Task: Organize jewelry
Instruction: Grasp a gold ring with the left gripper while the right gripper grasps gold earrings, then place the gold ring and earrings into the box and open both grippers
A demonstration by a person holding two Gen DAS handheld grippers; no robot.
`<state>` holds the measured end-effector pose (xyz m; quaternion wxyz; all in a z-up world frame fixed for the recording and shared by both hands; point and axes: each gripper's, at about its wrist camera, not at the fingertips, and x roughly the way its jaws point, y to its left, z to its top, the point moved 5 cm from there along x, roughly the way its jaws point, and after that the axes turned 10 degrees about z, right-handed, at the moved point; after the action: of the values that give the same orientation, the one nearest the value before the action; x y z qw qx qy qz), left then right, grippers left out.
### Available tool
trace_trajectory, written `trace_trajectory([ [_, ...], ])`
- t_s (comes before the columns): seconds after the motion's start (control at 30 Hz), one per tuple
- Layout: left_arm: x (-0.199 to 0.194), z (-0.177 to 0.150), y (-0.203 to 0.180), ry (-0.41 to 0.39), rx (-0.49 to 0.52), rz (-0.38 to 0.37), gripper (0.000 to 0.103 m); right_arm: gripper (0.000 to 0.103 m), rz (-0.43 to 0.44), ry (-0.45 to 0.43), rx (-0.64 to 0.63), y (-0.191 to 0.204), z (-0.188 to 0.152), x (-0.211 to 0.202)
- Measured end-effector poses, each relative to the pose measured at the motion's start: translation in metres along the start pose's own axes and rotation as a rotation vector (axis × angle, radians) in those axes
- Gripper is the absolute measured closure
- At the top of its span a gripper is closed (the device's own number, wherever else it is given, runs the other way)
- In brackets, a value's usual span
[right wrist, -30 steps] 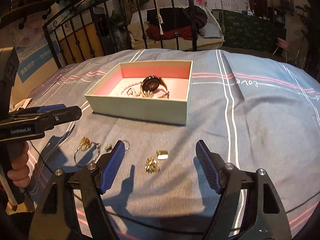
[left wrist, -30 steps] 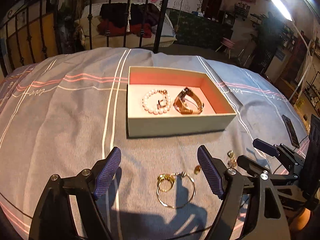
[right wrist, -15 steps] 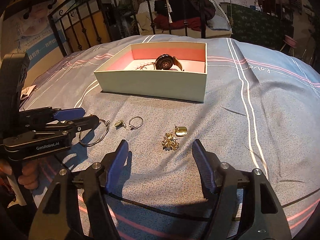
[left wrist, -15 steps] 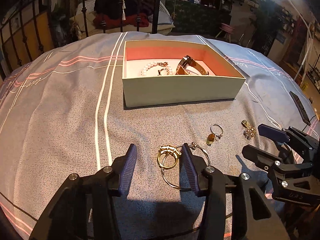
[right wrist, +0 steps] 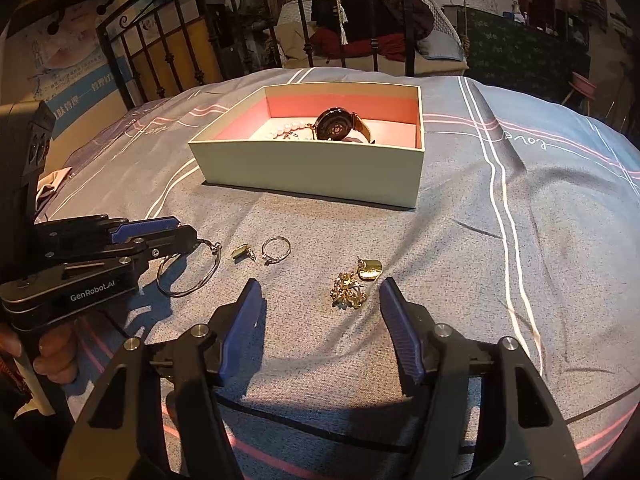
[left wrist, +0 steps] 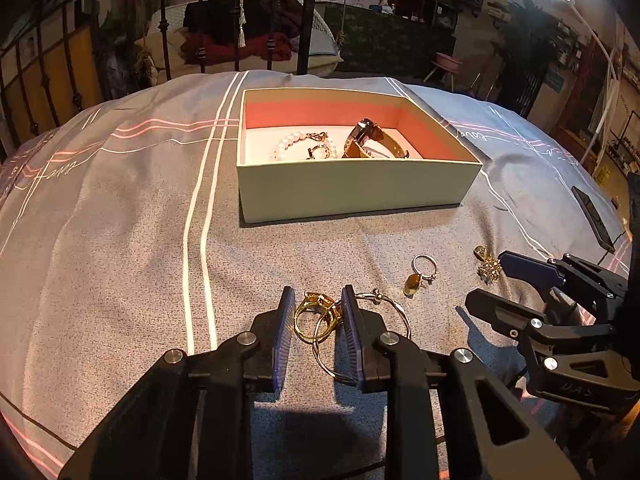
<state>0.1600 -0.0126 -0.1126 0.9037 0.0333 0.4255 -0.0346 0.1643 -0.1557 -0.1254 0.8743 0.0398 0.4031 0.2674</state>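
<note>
My left gripper [left wrist: 316,312] is nearly shut around a chunky gold ring [left wrist: 312,316] that overlaps a thin gold bangle [left wrist: 394,308] on the bedspread; whether it grips the ring is unclear. The left gripper also shows in the right wrist view [right wrist: 176,232]. My right gripper [right wrist: 320,312] is open and empty, just behind a gold flower charm [right wrist: 347,290] and a gold heart pendant [right wrist: 370,269]. A small silver ring [right wrist: 276,249] and a gold earring [right wrist: 241,251] lie between the grippers. The open box [left wrist: 352,196] holds a pearl bracelet [left wrist: 296,145] and a watch [left wrist: 366,142].
The grey striped bedspread [left wrist: 120,240] covers the whole work surface. A dark phone [left wrist: 592,212] lies at the far right. A black iron bed frame [right wrist: 280,20] stands behind the box. The person's hand [right wrist: 56,356] holds the left gripper's handle.
My left gripper has lowered, moved forward and closed from wide open to narrow around the gold ring. My right gripper has moved closer to the flower charm and stayed open.
</note>
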Motion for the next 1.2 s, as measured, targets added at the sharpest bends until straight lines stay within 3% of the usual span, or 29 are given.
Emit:
trace_trajectory([
  [0.3, -0.006, 0.004, -0.001, -0.003, -0.025, -0.007, 0.08, 0.082, -0.044, -0.021, 0.036, -0.013, -0.002, -0.001],
  [1.2, -0.023, 0.033, -0.007, -0.065, -0.028, -0.006, 0.08, 0.085, -0.031, -0.116, -0.009, -0.008, 0.018, -0.027],
])
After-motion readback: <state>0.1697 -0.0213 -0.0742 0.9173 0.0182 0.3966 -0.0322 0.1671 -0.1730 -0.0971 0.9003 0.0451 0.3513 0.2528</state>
